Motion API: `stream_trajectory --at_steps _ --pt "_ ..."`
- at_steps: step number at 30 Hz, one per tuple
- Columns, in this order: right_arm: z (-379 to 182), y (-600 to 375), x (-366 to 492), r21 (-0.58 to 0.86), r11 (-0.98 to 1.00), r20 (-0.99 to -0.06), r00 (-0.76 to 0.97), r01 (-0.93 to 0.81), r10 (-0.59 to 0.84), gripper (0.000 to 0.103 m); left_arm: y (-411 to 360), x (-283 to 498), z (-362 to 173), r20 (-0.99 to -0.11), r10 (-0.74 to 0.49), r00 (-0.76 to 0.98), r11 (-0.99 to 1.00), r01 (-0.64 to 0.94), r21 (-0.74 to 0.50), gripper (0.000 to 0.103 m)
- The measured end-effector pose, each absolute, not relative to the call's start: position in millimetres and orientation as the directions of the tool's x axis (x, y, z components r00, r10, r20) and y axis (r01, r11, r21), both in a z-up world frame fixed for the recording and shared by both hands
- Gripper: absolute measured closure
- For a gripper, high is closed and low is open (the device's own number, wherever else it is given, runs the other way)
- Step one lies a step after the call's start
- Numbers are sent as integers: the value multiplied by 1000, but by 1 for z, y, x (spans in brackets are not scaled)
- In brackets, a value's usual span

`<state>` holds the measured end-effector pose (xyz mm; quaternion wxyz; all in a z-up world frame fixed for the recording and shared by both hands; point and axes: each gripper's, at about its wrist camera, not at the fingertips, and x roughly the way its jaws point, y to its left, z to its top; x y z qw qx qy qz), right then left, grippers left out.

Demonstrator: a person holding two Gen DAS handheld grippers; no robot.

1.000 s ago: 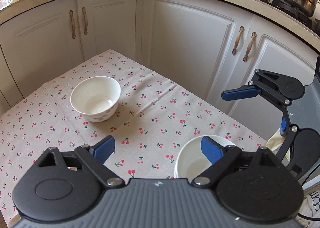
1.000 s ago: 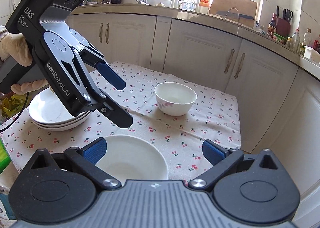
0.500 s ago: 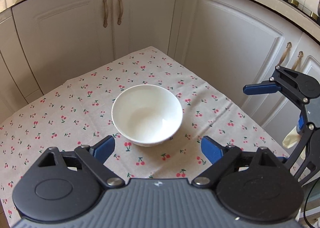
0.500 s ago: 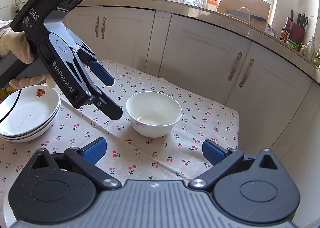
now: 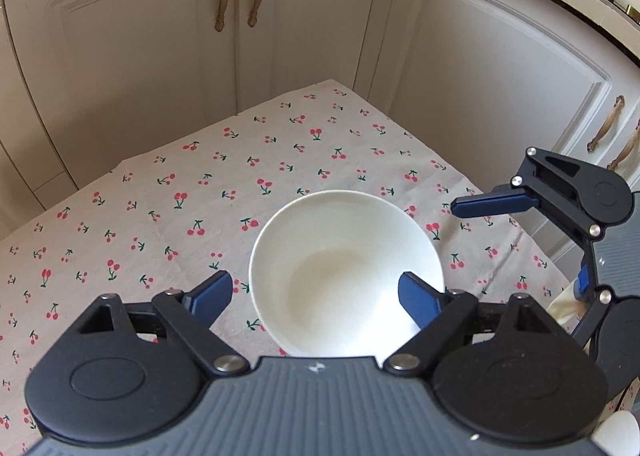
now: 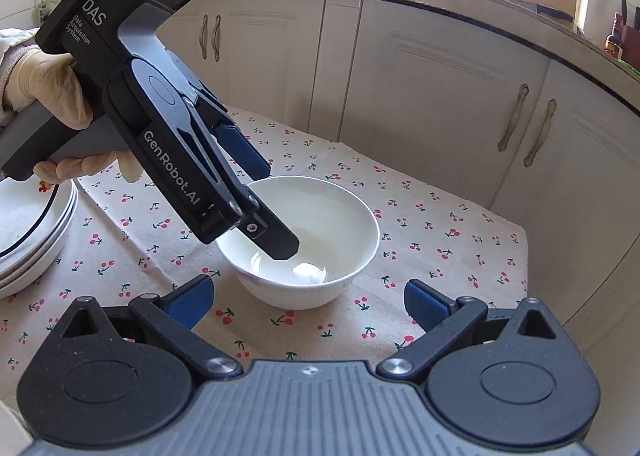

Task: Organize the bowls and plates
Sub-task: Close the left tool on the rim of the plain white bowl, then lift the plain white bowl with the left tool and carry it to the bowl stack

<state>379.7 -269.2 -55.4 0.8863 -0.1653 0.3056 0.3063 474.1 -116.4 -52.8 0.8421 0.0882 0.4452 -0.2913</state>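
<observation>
The left tool [image 5: 314, 294], jaws apart, straddles the near rim of the white bowl [image 5: 346, 272] at lower centre on the cherry-print counter [image 5: 200, 184]. The right tool [image 6: 308, 302] waits apart nearby. Next, probably: clamp the rim and carry the bowl toward the stacked plates [image 6: 28, 232] at left.

A plain white bowl [image 5: 346, 272] is sitting on a beige tablecloth [image 5: 240, 184] that is showing small red cherries with green stems. Both grippers are showing black bodies with blue finger pads [image 6: 188, 302]. White plates [image 6: 28, 232] are showing a thin dark rim line. Cream cabinet doors [image 5: 132, 48] are carrying bronze handles.
</observation>
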Motion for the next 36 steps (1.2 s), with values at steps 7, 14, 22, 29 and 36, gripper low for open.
stream_trajectory --at_steps 7,14,22,29,36 --pt "-65 -259 398 -76 744 -660 593 -664 462 5 -116 486 -61 -803 -427 415 810 570 -137 20" --pt "-69 -255 402 -57 741 -665 579 -669 472 12 -117 488 -68 -809 -434 395 804 575 -150 24" --pt "-69 -252 402 -76 736 -661 587 -673 468 12 -118 488 -70 -808 -452 379 792 587 -168 29" --pt "-69 -253 403 -72 736 -661 585 -673 470 12 -117 488 -69 -805 -461 374 791 585 -181 29" --pt "-66 -253 399 -64 745 -665 585 -664 464 12 -117 486 -67 -803 -467 371 786 591 -184 29"
